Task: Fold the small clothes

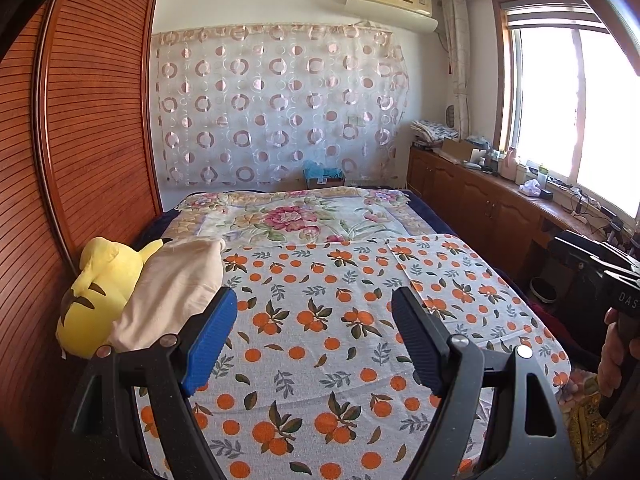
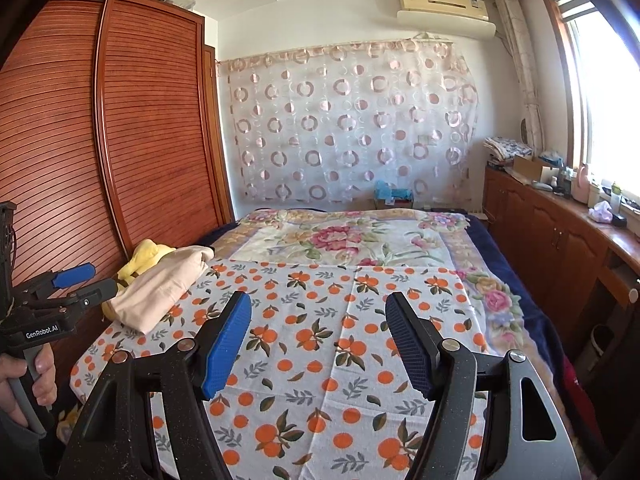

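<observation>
Both grippers, left gripper (image 1: 314, 334) and right gripper (image 2: 318, 338), are held apart, empty. Beige garment (image 1: 176, 292) should be pinched at an edge and dragged flat onto orange-print cloth (image 1: 320, 320).

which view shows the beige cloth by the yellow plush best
The right wrist view: the beige cloth shows whole there, draped over the yellow plush and down onto the orange-print sheet. In the left wrist view, the left gripper, jaws open, hides its lower edge.
</observation>
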Demonstrator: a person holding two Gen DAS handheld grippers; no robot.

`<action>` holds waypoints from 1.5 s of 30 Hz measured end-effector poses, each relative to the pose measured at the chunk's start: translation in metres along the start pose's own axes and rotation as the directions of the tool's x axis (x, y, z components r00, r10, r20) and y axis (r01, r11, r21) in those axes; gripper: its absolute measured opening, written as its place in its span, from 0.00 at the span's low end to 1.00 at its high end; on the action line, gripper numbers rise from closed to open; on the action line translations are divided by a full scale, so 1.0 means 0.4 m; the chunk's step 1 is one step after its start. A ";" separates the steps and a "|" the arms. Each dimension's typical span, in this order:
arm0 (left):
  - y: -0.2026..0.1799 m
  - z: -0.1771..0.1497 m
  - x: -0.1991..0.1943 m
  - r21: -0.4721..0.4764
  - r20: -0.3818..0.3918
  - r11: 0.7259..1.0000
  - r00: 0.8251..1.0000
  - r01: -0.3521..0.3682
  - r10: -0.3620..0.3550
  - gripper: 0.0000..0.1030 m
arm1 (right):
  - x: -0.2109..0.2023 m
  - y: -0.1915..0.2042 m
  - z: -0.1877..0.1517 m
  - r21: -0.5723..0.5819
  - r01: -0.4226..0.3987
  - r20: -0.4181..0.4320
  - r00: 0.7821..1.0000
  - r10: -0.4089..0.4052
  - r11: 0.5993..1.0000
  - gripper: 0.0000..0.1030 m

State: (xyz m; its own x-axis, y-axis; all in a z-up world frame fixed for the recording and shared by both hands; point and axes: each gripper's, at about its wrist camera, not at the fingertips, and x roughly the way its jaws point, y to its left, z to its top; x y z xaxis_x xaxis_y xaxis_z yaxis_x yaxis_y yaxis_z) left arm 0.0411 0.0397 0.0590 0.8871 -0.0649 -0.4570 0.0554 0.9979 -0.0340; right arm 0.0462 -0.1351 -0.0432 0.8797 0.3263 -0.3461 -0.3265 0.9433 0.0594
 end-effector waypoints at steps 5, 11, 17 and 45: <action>0.001 0.001 -0.001 0.002 0.003 1.000 1.000 0.003 -0.003 0.78 | 0.001 -0.023 0.002 -0.009 -0.002 0.004 1.000 0.002 1.000 0.69; 0.001 0.002 -0.002 -0.001 0.004 1.000 1.000 0.005 -0.005 0.78 | -0.002 -0.036 0.007 -0.014 -0.010 0.003 1.000 0.010 1.000 0.69; -0.014 0.002 -0.006 0.000 0.008 1.000 1.000 0.007 -0.007 0.78 | -0.003 -0.046 0.008 -0.019 -0.013 0.004 1.000 0.013 1.000 0.69; -0.048 0.021 -0.044 0.000 0.033 1.000 0.999 0.008 -0.008 0.78 | -0.017 -0.079 0.007 -0.033 -0.008 0.017 1.000 0.009 0.999 0.69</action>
State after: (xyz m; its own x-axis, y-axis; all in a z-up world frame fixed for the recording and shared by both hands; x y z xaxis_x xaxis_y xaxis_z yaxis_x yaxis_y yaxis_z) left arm 0.0282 0.0216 0.0753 0.9014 -0.0725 -0.4269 0.0625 0.9973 -0.0375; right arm 0.0516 -0.1671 -0.0401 0.8826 0.3355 -0.3292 -0.3449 0.9381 0.0313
